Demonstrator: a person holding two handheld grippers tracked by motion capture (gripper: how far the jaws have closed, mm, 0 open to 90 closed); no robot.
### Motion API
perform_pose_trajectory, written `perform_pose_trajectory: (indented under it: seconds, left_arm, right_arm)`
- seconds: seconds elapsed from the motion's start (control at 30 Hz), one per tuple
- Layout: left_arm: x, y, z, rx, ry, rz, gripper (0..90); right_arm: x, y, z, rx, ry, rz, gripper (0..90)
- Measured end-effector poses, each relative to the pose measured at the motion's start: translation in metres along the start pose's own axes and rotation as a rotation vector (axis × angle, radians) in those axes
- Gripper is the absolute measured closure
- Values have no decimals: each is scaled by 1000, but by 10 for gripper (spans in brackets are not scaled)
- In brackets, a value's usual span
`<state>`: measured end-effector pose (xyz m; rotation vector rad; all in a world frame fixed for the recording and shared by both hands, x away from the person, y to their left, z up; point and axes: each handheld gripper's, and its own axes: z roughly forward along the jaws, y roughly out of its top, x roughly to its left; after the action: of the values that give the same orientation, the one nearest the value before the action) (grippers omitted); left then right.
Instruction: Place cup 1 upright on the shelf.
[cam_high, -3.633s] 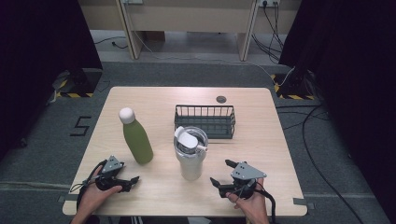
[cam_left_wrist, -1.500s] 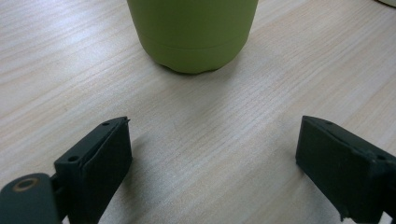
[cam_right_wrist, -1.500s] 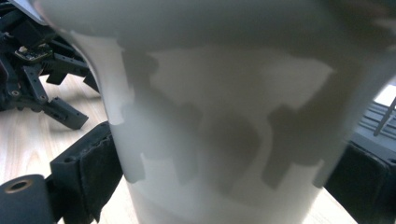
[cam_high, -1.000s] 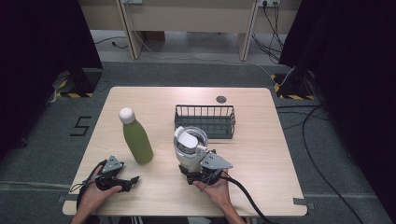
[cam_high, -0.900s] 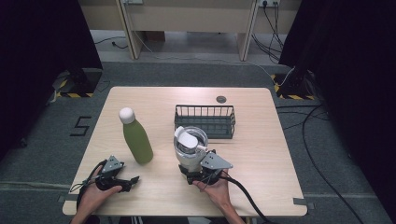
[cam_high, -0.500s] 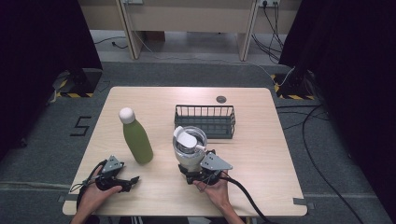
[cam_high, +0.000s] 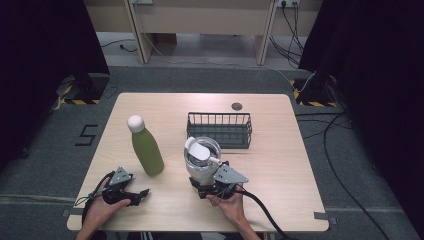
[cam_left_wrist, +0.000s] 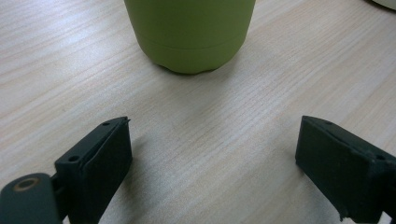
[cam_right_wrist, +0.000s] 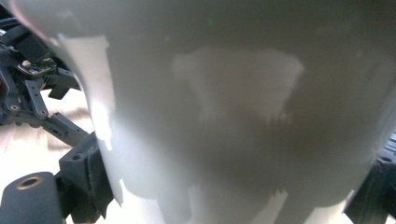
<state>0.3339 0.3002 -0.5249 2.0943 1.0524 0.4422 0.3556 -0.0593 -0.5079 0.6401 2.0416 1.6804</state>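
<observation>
Pinching the white tumbler (cam_high: 201, 165) since sliding in, the right tool (cam_high: 212, 189) contrasts with the spread, unmoved left tool (cam_high: 141, 194).

Green bottle (cam_high: 147, 148) — wire basket (cam_high: 219, 130) behind

Both grippers are black, each topped by a grey three-cornered plate. The left gripper (cam_high: 141, 192) has blocky black jaws with small screw holes. The right gripper (cam_high: 201, 186) trails a thick black cable.

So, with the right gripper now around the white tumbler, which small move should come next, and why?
Probably lift the white tumbler a little, straight up. The right gripper has a jaw on each side of its lower body, apparently closed on it, while the wire basket stands just behind and the left gripper rests open near the green bottle.
</observation>
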Motion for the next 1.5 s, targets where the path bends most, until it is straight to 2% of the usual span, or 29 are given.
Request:
perform_pose_trajectory:
  seconds: [0.2, 0.27, 0.6, 1.0, 1.23, 1.5]
  left_arm:
    - [0, 0, 0, 0, -1, 0, 102]
    - [0, 0, 0, 0, -1, 0, 102]
    - [0, 0, 0, 0, -1, 0, 102]
    - [0, 0, 0, 0, -1, 0, 102]
    - [0, 0, 0, -1, -1, -1, 102]
    - [0, 0, 0, 0, -1, 0, 102]
  right_arm:
    - [-7, 6, -3, -15, -20, -13, 106]
    - [-9, 9, -5, -16, -28, 8, 106]
    - [-20, 23, -13, -28, -64, -11, 106]
    - [-32, 36, -18, -37, -88, 1, 106]
    - [-42, 43, -25, -36, -120, 4, 106]
    - [-53, 60, -32, -37, -155, -15, 106]
